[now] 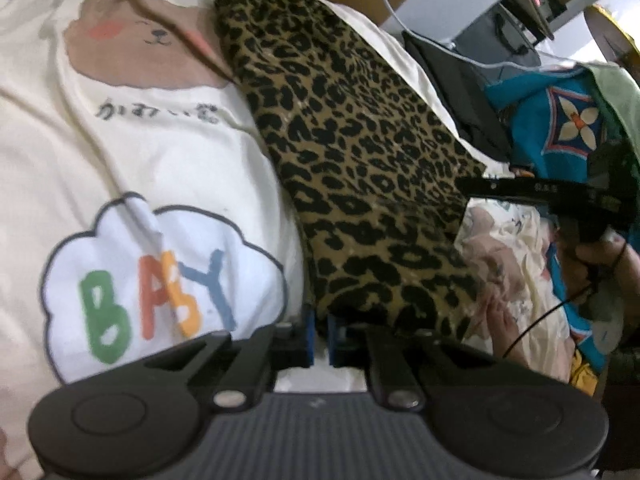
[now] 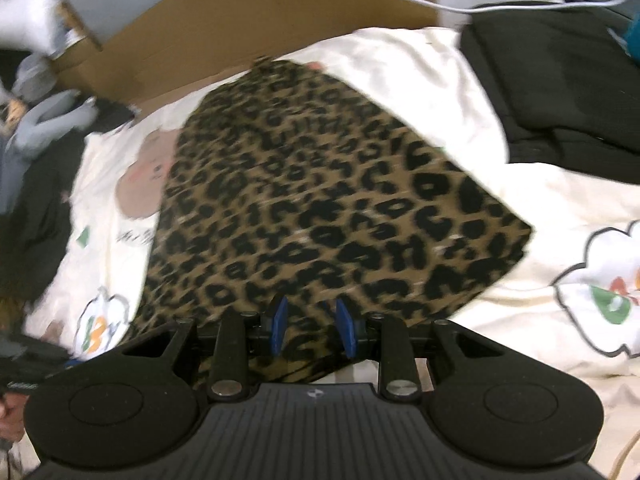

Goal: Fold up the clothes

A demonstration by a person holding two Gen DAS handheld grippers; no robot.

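Leopard-print garment (image 1: pixel 360 168) lies on the bed, already folded into a long narrow strip running from the near edge toward the far edge, over a cream duvet cover (image 1: pixel 168 152) w/ bear and "BABY" cloud prints. So approx. halfway by my read: lengthwise fold looks done, the cross fold(s) to make a compact stack are left. Can't tell how many layers are in it.

Left claw (image 1: pixel 320 338) is pinched almost fully together on the near end of the strip; blue pads grip the fabric edge. Right claw (image 2: pixel 312 326) sits partly open over the garment's near portion, pads apart w/ cloth seen between and below them, not pressing on it, so nothing held on that side. In the left view the right claw's black body reaches in from the right, a hand behind it.

Bed is cluttered. Black clothing (image 2: pixel 560 92) piled at the far right corner, a blue patterned cloth (image 1: pixel 560 120) by the right edge, grey and dark items (image 2: pixel 44 128) off the left edge. Cardboard box (image 2: pixel 224 28) stands behind the far edge, white cable (image 2: pixel 500 8) trailing across. Right view is blurred.
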